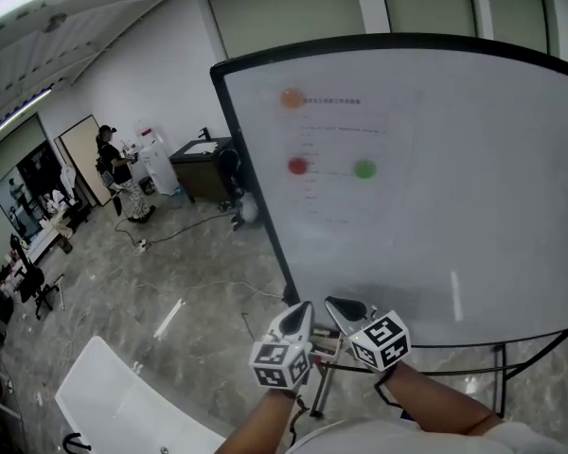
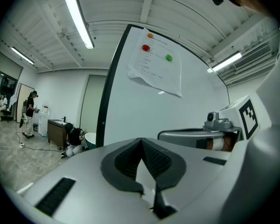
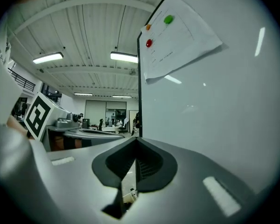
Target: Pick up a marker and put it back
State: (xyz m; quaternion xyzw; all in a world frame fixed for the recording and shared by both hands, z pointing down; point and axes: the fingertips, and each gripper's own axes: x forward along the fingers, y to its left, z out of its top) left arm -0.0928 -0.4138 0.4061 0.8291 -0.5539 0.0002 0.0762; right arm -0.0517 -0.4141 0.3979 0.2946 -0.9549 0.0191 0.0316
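Your left gripper (image 1: 301, 310) and right gripper (image 1: 336, 305) sit side by side, low in front of the whiteboard (image 1: 454, 235), tips towards it. In each gripper view the jaws meet at their tips with nothing between them: both are closed and empty. A small pale item (image 1: 326, 346) shows at the board's lower edge, between the two grippers. It is too small to confirm as the marker, and its long axis and heading cannot be read. A sheet of paper (image 1: 355, 149) on the board carries printed lines, illegible, with an orange magnet (image 1: 292, 98), a red magnet (image 1: 297, 165) and a green magnet (image 1: 363, 169)
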